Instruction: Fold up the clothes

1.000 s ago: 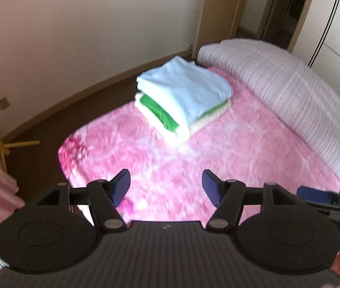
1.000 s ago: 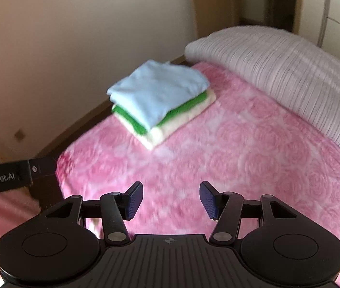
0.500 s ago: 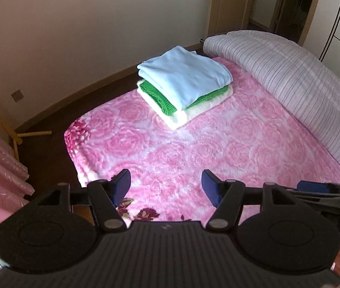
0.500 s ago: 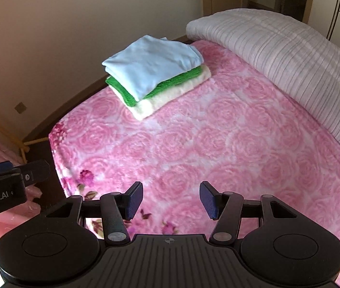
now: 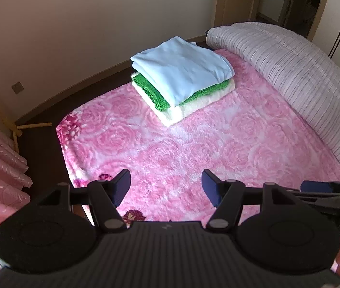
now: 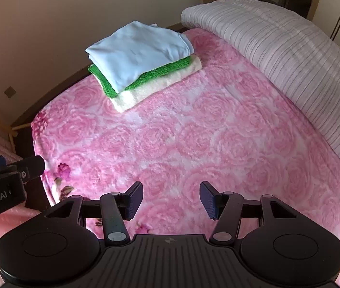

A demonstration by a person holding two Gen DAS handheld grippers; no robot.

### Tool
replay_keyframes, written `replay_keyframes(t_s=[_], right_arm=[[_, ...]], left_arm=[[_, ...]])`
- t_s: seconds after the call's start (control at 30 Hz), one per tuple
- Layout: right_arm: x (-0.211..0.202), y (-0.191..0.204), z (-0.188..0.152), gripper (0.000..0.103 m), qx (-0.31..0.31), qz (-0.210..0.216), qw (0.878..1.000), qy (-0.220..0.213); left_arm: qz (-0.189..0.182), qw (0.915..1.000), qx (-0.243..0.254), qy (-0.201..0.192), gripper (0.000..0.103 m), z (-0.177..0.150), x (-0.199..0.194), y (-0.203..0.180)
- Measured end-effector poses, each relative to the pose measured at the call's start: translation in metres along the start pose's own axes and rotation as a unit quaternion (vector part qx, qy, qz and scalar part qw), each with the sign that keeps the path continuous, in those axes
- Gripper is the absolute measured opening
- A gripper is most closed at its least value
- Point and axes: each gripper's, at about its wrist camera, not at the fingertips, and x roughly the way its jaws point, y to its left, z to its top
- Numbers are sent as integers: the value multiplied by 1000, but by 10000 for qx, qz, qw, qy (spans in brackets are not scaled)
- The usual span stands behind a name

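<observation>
Folded clothes stacked on pink blanket

Bed covered by a pink rose-patterned blanket, spread flat. Near its far corner, a cream folded cloth is laid directly on the blanket, with green and light-blue folded pieces stacked upon it. Along the right edge, a rolled striped quilt is laid lengthwise on the bed.
</observation>
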Motion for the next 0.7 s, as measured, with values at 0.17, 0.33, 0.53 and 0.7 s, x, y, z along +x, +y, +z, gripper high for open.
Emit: replay_keyframes(t_s=[0.17, 0.33, 0.53, 0.7], right_arm=[[10, -8, 12, 56, -107, 18, 9999, 28], [22, -17, 25, 56, -141, 74, 9998, 74], [33, -26, 39, 56, -112, 133, 9998, 109], [41, -30, 49, 56, -123, 204, 9997, 110]], left_arm=[[32, 10000, -23, 53, 62, 9, 14, -10], [74, 9999, -25, 98, 62, 17, 27, -19], [72, 9999, 11, 147, 62, 25, 40, -28], [105, 9998, 2, 149, 62, 31, 49, -30]])
